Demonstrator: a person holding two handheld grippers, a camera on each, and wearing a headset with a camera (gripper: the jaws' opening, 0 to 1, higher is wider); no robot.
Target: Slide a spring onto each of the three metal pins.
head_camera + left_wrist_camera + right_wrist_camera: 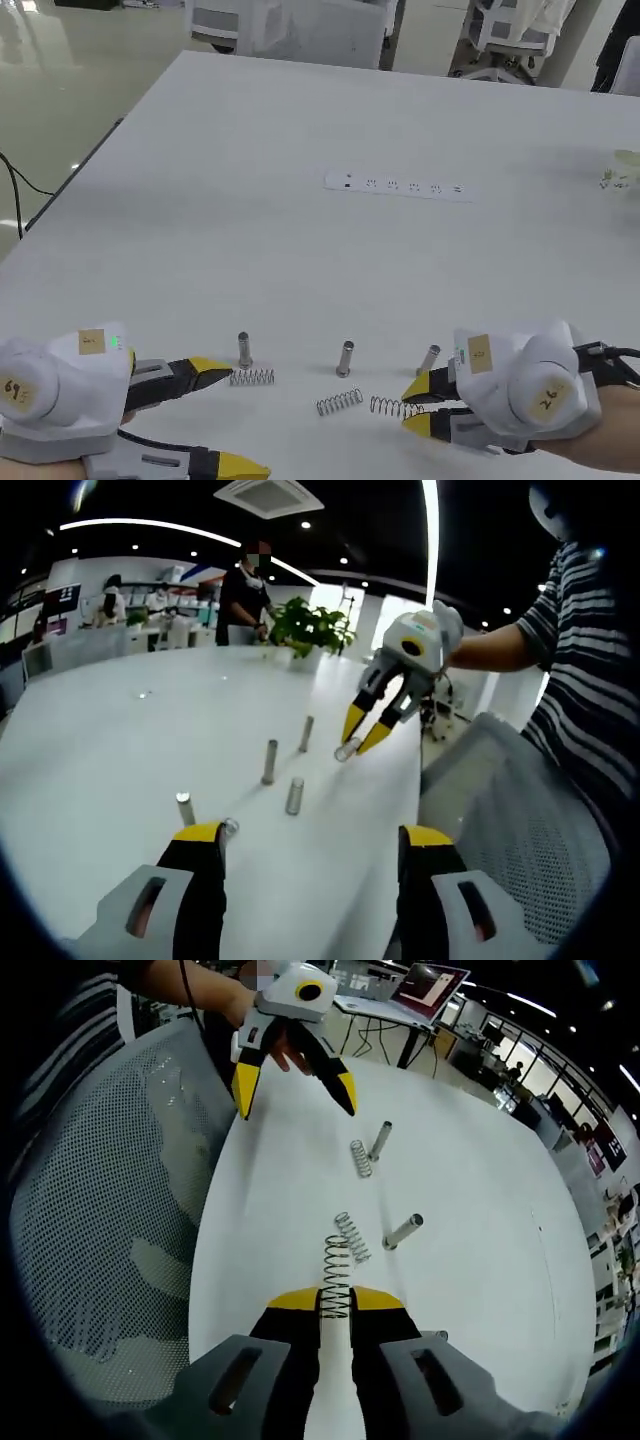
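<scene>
A spring [385, 406] is pinched at one end by the right gripper [405, 408], lying level, the nearest upright pin [429, 360] just beside it; the left gripper [314, 834] is held spread.

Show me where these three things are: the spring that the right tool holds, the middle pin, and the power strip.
Held spring [336, 1272], right gripper view, middle of its coils.
Middle pin [345, 358], head view, middle of its shaft.
Power strip [397, 186], head view, middle of its top face.
</scene>
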